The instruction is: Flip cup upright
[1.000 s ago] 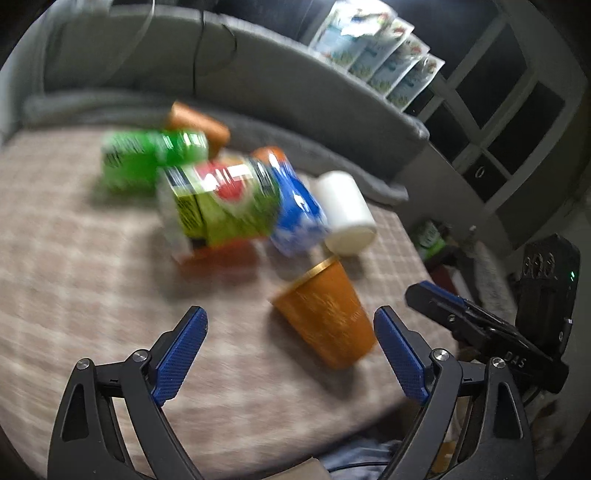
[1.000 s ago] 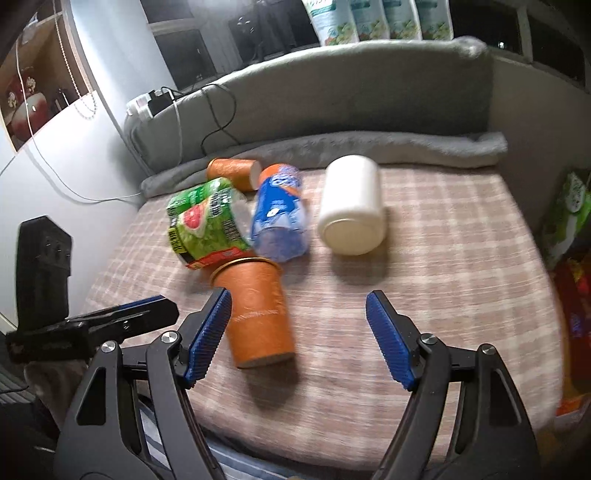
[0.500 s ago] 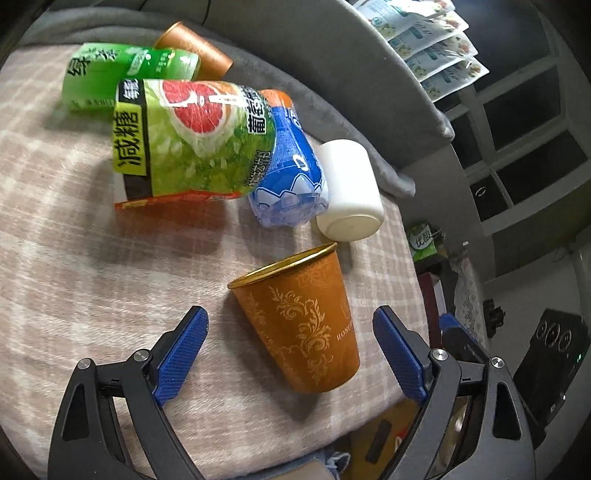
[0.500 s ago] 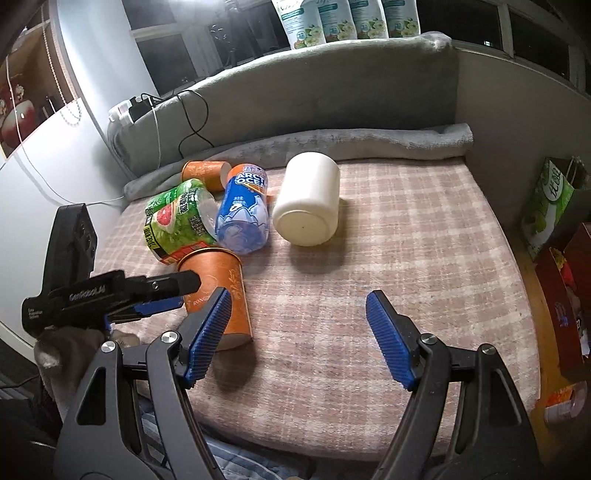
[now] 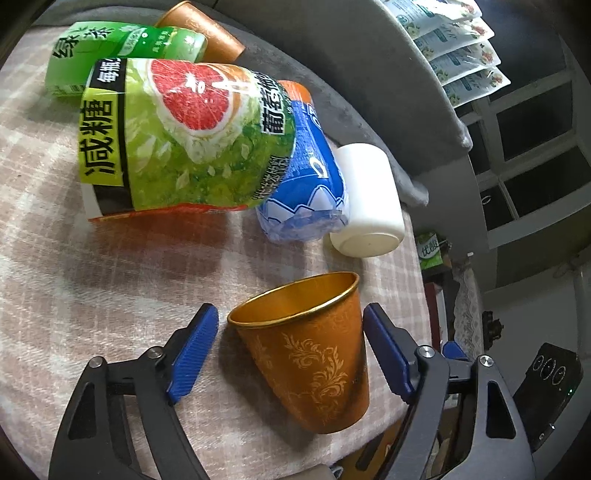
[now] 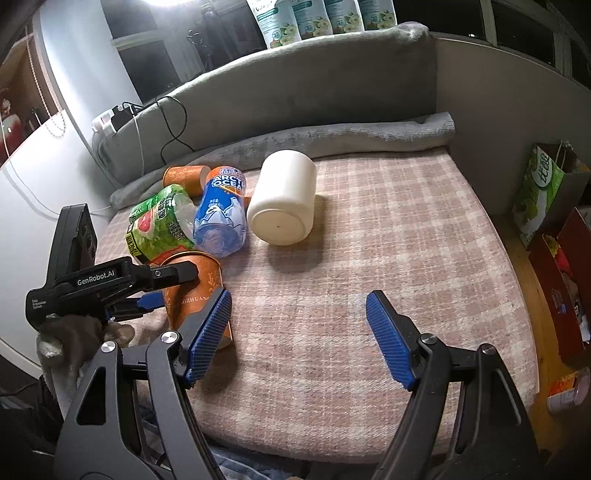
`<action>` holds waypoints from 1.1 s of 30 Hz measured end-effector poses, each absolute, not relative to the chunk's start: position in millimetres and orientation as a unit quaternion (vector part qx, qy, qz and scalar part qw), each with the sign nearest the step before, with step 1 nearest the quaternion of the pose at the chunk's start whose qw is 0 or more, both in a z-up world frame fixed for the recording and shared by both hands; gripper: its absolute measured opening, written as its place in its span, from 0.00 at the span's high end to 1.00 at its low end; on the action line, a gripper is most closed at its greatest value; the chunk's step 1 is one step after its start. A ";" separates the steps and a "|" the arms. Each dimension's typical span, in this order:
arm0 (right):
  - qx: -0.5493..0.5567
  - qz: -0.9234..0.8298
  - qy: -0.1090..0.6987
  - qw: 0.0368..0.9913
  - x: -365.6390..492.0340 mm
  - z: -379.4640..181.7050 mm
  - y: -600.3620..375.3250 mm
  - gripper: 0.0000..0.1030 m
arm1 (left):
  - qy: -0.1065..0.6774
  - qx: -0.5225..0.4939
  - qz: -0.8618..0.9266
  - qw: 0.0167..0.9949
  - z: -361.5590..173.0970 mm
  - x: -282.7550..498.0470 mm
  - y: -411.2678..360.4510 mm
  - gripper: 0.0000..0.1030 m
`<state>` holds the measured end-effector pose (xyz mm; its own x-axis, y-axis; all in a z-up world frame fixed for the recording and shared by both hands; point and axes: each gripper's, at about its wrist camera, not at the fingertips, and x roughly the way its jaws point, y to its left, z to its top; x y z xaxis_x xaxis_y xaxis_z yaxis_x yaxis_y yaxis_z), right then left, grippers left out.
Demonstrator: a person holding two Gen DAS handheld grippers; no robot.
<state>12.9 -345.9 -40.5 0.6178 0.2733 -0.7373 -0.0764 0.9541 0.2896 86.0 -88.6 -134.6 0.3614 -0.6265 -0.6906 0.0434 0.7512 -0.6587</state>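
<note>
An orange cup point(image 5: 314, 347) with gold leaf pattern and gold rim lies on its side on the plaid cloth point(image 5: 55, 277), mouth toward the bottles. My left gripper point(image 5: 291, 350) is open, its blue pads on either side of the cup, apart from it. In the right wrist view the cup point(image 6: 195, 295) lies at the left, partly hidden by the left gripper point(image 6: 147, 288). My right gripper point(image 6: 299, 336) is open and empty above the cloth, to the right of the cup.
A grapefruit-label bottle point(image 5: 184, 144), a blue bottle point(image 5: 303, 177), a green tea bottle point(image 5: 122, 48), a white cup point(image 5: 369, 206) and another orange cup point(image 5: 207, 29) lie behind. A grey cushion point(image 6: 295, 96) backs the surface. Its edge is near the cup; boxes point(image 6: 546, 192) stand at the right.
My left gripper has moved forward and now has the orange cup between its pads. The right gripper has drawn back to the right, away from the cup.
</note>
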 end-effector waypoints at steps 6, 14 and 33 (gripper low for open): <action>0.116 0.096 0.425 0.893 12.0 -40.8 -345.8 0.24 | 0.512 -0.268 -0.218 0.787 -127.8 83.0 -89.5 0.28; 0.116 0.094 0.421 0.895 11.8 -39.4 -343.9 0.24 | 0.466 -0.214 -0.224 0.829 -105.9 69.7 -93.4 0.28; 0.107 0.083 0.410 0.902 9.2 -35.6 -337.0 0.24 | 0.321 0.016 -0.197 0.926 -74.8 42.3 -128.7 0.28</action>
<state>9.2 -337.0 -35.6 0.6501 0.2372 -0.7219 -0.0612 0.9633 0.2614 42.3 -128.7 -74.8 0.7165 -0.3552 -0.6004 0.3758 0.9216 -0.0967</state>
